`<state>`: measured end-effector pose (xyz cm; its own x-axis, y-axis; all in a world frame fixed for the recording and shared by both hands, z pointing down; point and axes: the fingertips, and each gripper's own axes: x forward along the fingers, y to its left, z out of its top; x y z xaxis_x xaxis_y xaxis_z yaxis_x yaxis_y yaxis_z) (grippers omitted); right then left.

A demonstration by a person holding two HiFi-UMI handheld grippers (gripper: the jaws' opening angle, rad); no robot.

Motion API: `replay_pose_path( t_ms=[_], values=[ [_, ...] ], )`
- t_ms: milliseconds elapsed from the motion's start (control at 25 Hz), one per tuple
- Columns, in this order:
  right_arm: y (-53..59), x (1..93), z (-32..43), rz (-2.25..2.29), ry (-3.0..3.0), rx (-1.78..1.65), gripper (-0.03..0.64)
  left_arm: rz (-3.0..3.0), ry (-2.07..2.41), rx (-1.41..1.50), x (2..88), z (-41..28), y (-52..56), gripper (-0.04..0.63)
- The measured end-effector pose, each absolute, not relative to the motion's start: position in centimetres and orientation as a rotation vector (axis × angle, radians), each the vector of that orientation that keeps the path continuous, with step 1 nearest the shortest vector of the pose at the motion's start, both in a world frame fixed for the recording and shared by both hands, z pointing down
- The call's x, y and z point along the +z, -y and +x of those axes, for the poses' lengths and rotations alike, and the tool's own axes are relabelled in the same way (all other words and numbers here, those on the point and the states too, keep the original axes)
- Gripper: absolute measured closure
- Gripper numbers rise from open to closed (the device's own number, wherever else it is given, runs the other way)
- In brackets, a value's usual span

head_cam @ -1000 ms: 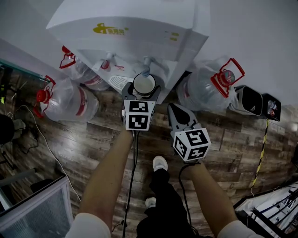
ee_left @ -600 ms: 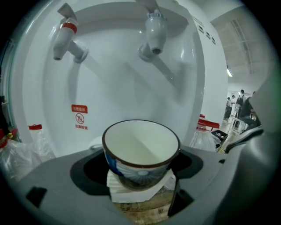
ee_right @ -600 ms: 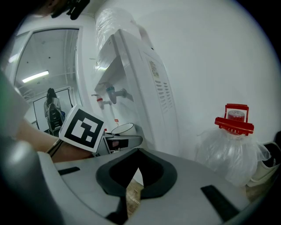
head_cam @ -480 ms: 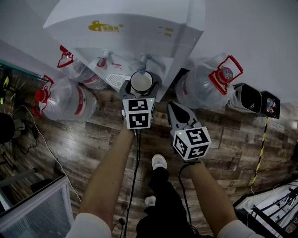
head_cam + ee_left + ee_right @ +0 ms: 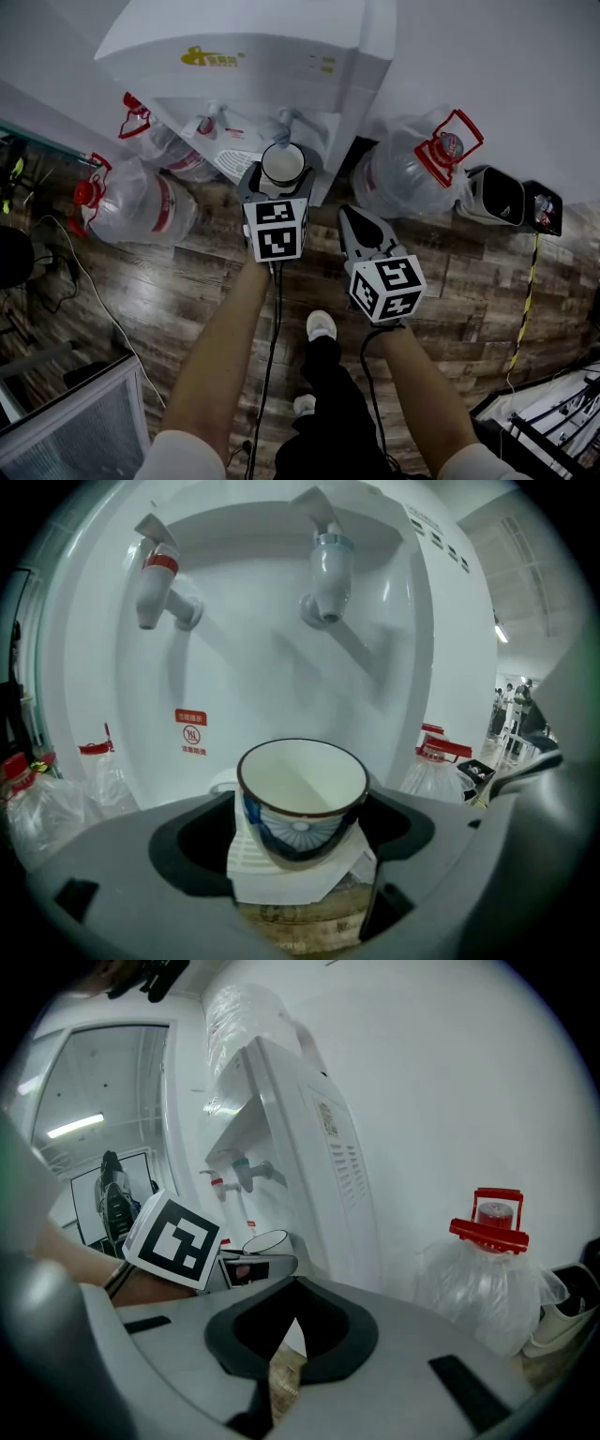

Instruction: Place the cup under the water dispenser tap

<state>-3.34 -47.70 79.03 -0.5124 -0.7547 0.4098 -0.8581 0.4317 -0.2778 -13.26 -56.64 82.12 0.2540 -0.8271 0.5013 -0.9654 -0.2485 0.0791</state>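
Note:
A white cup (image 5: 283, 162) with a dark rim and blue pattern sits in my left gripper (image 5: 279, 184), which is shut on it. In the left gripper view the cup (image 5: 302, 797) is upright between the white pads (image 5: 246, 855), below and slightly in front of the blue tap (image 5: 327, 574). The red tap (image 5: 156, 581) is further left. The white water dispenser (image 5: 253, 56) stands against the wall. My right gripper (image 5: 356, 219) hangs to the right of the left one, shut with nothing in it; in its own view the jaws (image 5: 292, 1309) meet, with the cup (image 5: 266, 1240) beyond.
Large water bottles with red caps lie on the wooden floor: two to the left of the dispenser (image 5: 127, 202) and one to its right (image 5: 412, 173). A black and white box (image 5: 492, 197) lies further right. Cables run across the floor at left (image 5: 89, 291).
The left gripper with the cup has edged slightly closer to the dispenser recess under the blue tap. The right gripper has barely moved.

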Motion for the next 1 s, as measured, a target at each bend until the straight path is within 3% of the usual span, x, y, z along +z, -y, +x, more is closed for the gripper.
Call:
replay_pose_path(
  t_ms=[400, 1000],
  values=[
    [45.6, 75.9, -3.3, 1.438, 2.477, 0.641, 0.597, 2.183, 1.598, 0.499, 79.1, -13.5, 53.2, 0.158],
    [30.3, 58.9, -5.3, 1.438, 2.527, 0.558, 0.597, 2.284, 1.548, 0.546, 60.7, -16.4, 34.7, 0.166]
  ],
)
